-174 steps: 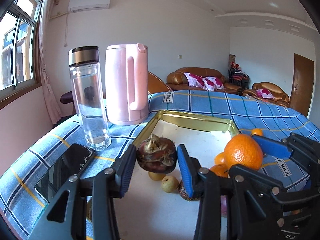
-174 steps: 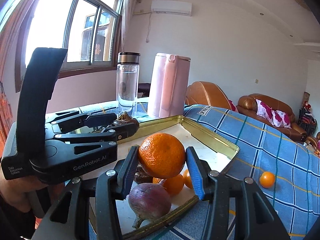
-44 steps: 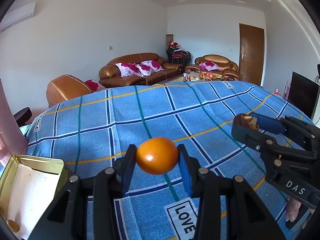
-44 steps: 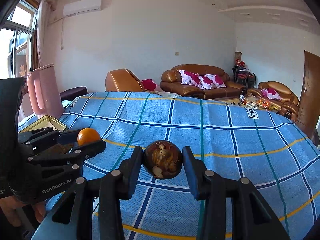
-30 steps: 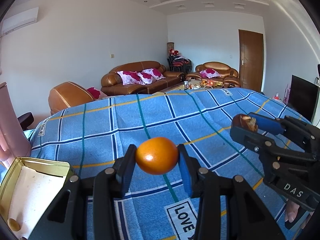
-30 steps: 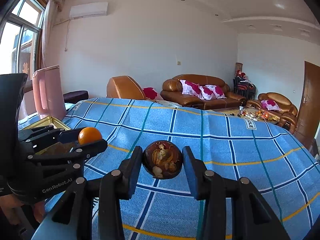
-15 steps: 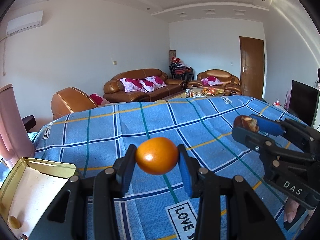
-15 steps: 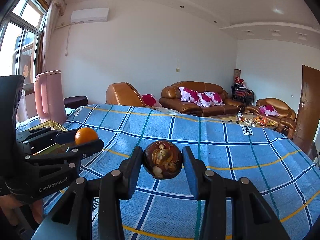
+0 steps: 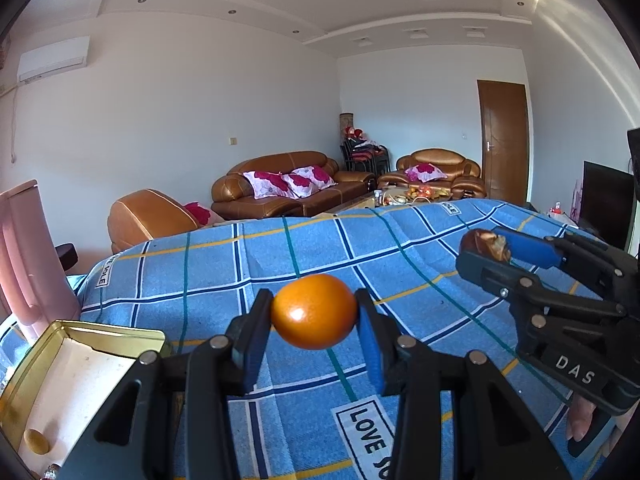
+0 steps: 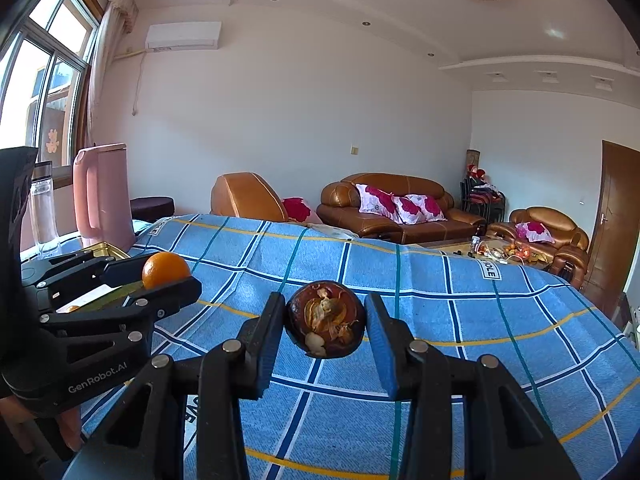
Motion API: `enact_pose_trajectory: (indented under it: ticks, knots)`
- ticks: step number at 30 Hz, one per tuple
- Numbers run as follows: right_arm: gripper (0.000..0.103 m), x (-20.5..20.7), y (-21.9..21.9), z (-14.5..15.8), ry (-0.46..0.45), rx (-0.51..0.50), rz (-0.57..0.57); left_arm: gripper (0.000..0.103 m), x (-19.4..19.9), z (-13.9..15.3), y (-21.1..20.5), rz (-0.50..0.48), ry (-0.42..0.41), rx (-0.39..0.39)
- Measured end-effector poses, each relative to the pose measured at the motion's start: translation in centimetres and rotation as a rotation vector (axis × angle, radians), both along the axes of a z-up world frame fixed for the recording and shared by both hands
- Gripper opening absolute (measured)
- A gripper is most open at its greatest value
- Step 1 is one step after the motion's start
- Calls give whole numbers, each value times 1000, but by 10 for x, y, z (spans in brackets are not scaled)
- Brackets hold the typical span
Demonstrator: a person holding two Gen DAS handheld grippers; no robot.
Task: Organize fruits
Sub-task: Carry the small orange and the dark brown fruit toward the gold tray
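My left gripper (image 9: 315, 312) is shut on a small orange (image 9: 315, 311) and holds it above the blue checked tablecloth (image 9: 304, 248). My right gripper (image 10: 325, 319) is shut on a dark brown mangosteen (image 10: 325, 319), also held above the cloth. In the left wrist view the right gripper (image 9: 486, 246) is at the right with the mangosteen (image 9: 482, 243) at its tip. In the right wrist view the left gripper (image 10: 166, 272) is at the left with the orange (image 10: 166, 269). The gold tray (image 9: 116, 330) lies at the lower left with a small yellow fruit (image 9: 36, 440) in it.
A pink kettle (image 10: 105, 196) and a clear bottle (image 10: 43, 212) stand at the table's far left behind the tray (image 10: 102, 247). Brown leather sofas (image 10: 392, 206) and a door (image 10: 614, 216) lie beyond the table.
Since 5.8 s ago both grippers have left the tray area and hold different fruit over the open cloth. In the last second both views have tilted slightly upward.
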State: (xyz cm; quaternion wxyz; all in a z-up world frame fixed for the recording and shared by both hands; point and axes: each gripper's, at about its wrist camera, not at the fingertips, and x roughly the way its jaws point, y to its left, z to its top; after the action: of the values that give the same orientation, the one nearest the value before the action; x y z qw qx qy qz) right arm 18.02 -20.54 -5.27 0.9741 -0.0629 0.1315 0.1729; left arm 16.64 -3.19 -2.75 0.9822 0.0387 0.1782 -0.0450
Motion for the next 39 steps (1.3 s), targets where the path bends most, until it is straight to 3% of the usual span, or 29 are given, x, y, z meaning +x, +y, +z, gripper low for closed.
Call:
enact_pose_trajectory:
  ticks: [11,39]
  knots:
    - [43,-13,6,1,-19,-18,40,43,-23,1,-4,-5,-8,29]
    - [43,-59,41,1,-30,-74,145,43,-79,5,22,20,-32,3]
